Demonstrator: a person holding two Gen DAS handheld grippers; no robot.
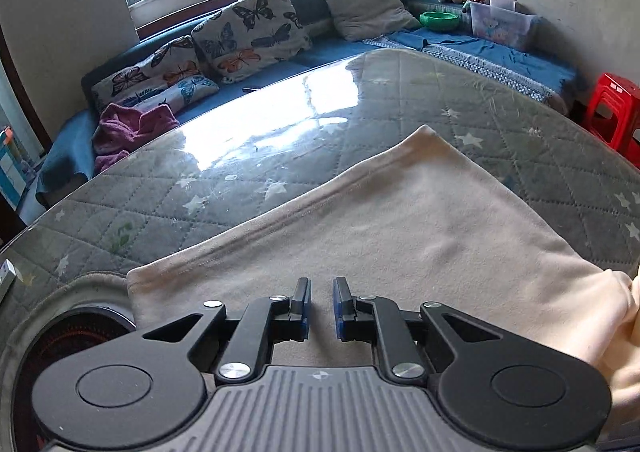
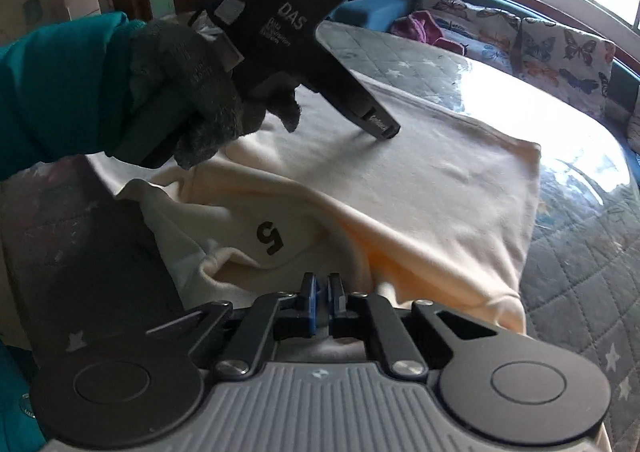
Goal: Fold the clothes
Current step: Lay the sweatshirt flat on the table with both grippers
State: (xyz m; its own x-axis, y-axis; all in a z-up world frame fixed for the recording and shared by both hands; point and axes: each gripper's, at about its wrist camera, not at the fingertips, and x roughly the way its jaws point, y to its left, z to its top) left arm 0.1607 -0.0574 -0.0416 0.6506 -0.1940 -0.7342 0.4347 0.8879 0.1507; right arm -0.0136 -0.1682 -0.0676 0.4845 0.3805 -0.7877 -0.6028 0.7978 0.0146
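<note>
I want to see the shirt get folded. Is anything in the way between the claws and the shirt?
Nothing visible is in the way. The left claw hangs open right above the cream shirt. The right claw sits at the shirt's bunched-up edge, jaws nearly together; whether it pinches cloth is unclear.

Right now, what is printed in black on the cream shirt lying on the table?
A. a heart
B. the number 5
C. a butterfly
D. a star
B: in the right wrist view a black number 5 shows on a folded-over part of the cream shirt, just beyond the right gripper.
</note>
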